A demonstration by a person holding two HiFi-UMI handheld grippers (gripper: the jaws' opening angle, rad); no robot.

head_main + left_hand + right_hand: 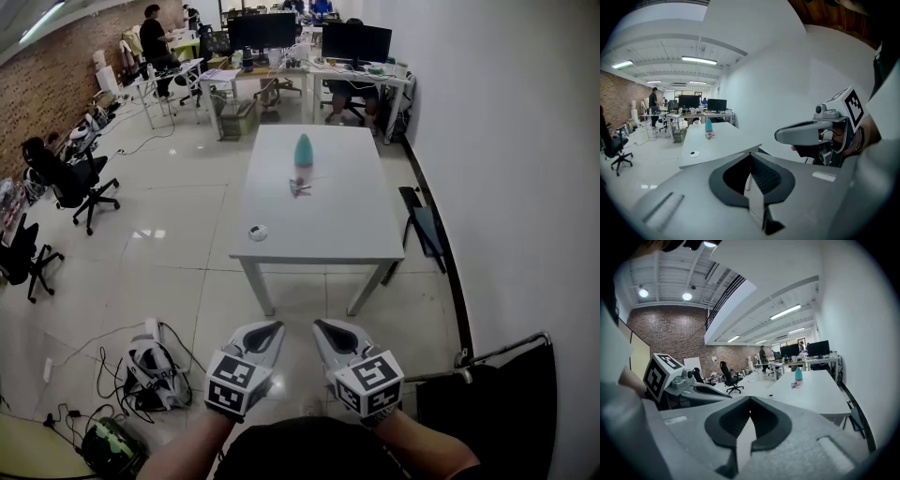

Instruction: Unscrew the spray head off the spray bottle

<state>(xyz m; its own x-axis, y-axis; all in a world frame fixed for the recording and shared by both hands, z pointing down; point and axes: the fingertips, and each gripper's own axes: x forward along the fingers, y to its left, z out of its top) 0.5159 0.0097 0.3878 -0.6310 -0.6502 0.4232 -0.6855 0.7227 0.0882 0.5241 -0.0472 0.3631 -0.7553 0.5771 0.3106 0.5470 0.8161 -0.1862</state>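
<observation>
A teal spray bottle [303, 150] stands on the far half of a white table [323, 234]. Just in front of it lies a small pink and white spray head [300, 187]. The bottle [708, 125] shows small and far off in the left gripper view, and the same bottle [798, 374] in the right gripper view. My left gripper [273, 328] and right gripper [322, 326] are side by side near the bottom of the head view, well short of the table. Both are shut with nothing between the jaws.
A small round white object [258, 232] lies near the table's front left corner. Office chairs [70, 183] stand at the left, desks with monitors [309, 42] at the back, a person [153, 42] by them. Cables and gear [155, 370] lie on the floor at my left; a dark case [487, 412] sits at my right.
</observation>
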